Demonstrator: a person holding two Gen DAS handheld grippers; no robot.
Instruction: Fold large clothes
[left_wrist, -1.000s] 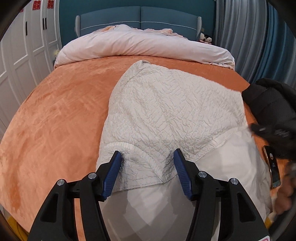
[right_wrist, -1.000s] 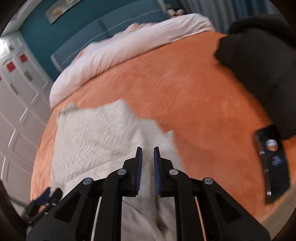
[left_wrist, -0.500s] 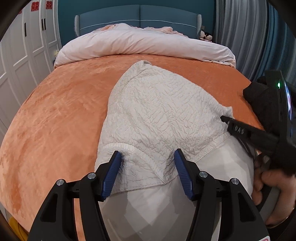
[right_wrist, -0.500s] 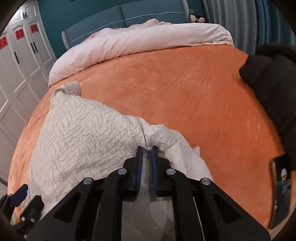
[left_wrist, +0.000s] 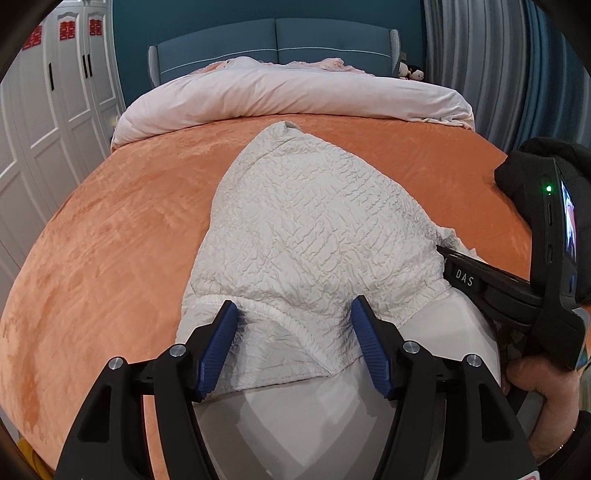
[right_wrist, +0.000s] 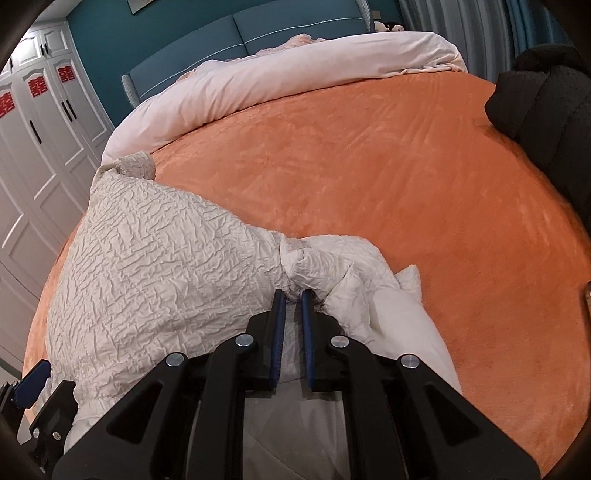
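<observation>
A cream crinkled garment (left_wrist: 310, 236) with a smooth white lining lies on the orange bedspread (left_wrist: 110, 243), its near hem at the bed's front edge. My left gripper (left_wrist: 291, 314) is open, its blue pads either side of the ribbed hem, above the cloth. My right gripper (right_wrist: 291, 295) is shut on a bunched fold at the garment's (right_wrist: 155, 258) right edge and holds it lifted. The right gripper also shows at the right of the left wrist view (left_wrist: 443, 253).
A rolled pale pink duvet (left_wrist: 295, 92) lies across the head of the bed before a teal headboard. A black garment (right_wrist: 546, 110) sits at the bed's right edge. White wardrobe doors (left_wrist: 44, 110) stand on the left. Curtains hang at the right.
My right gripper has taken the garment's right edge and drawn it leftward and up, bunching the cloth. The left gripper has stayed open in place.
</observation>
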